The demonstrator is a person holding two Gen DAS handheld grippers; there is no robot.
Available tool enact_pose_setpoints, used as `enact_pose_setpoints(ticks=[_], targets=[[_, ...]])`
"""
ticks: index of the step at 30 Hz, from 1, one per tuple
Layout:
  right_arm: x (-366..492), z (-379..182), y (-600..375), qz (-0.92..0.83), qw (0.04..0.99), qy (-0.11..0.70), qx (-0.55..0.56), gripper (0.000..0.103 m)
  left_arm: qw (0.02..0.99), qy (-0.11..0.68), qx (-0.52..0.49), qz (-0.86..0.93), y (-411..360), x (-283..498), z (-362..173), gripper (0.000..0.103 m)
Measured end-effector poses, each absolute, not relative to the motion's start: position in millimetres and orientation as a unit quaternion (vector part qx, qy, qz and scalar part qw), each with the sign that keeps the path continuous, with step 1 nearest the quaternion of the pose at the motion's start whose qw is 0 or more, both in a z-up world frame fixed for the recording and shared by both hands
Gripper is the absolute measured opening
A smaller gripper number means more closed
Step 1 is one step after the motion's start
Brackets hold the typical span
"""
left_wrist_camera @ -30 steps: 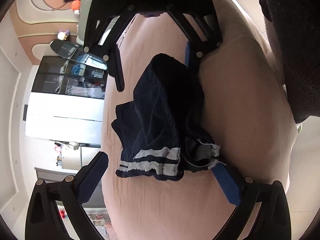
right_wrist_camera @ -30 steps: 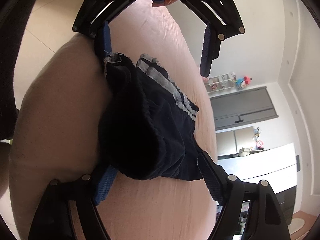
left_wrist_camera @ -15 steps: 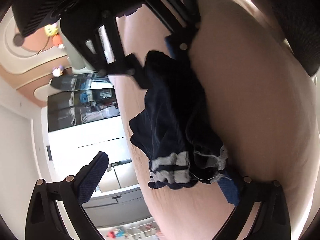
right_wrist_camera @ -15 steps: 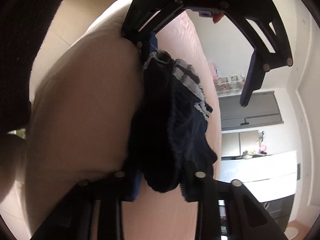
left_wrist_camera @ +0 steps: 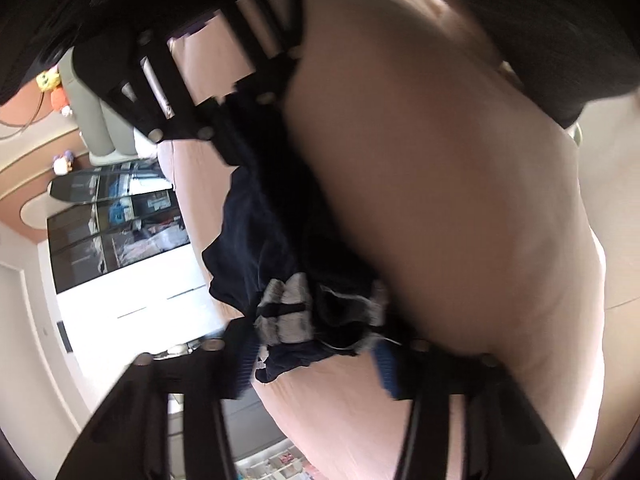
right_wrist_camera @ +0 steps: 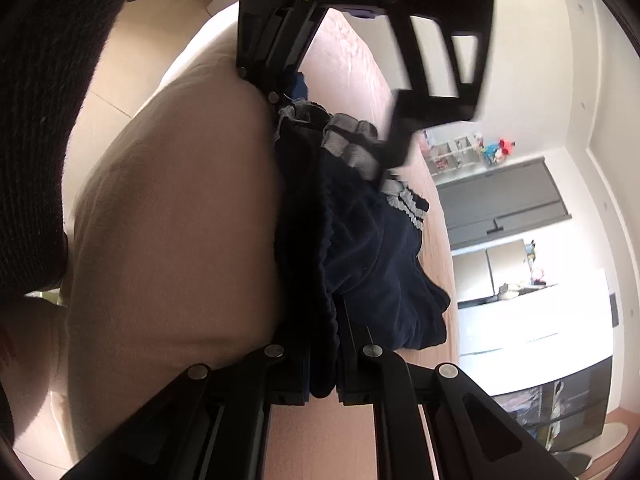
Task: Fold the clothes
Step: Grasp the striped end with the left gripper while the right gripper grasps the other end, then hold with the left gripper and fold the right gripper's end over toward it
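Both tools have just closed on the navy shorts (right_wrist_camera: pixel 372 256) lying on the pink bed (left_wrist_camera: pixel 360 412): the right tool (right_wrist_camera: pixel 323 376) pinches the waistband, the left tool (left_wrist_camera: pixel 316 344) clamps the striped hem. Lifting to straighten looks next.

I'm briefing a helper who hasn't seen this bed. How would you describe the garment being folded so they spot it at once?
On the pink bedsheet, beside the big beige pillow, lies a crumpled pair of dark navy shorts. The right gripper and the left gripper are each clamped on one end. The grey-white striped leg cuffs mark it out.
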State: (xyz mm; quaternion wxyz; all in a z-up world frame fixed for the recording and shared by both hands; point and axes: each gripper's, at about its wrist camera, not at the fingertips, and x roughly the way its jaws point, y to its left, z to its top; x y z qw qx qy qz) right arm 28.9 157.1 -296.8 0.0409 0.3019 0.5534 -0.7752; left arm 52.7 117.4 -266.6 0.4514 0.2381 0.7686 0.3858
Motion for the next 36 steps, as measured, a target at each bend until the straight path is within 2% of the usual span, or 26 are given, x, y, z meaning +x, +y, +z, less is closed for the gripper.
enact_pose_setpoints(ticks=[5, 15, 24, 36], targets=[[28.1, -295.7, 159.8, -0.784, 0.04, 0.544, 0.297, 0.01, 0.46, 0.762, 0.226, 0.396, 110.4, 54.1, -267.9, 0.031], [24.9, -303.7, 147.9, -0.756, 0.047, 0.569, 0.321, 0.01, 0.486, 0.731, 0.202, 0.433, 95.9, 54.8, -268.1, 0.025], [24.8, -293.2, 158.2, -0.73, 0.098, 0.586, 0.338, 0.01, 0.526, 0.705, 0.136, 0.455, 98.3, 46.0, -244.1, 0.025], [6.4, -246.9, 178.1, -0.746, 0.141, 0.516, 0.396, 0.01, 0.586, 0.654, 0.001, 0.478, 119.4, 49.7, -200.7, 0.027]])
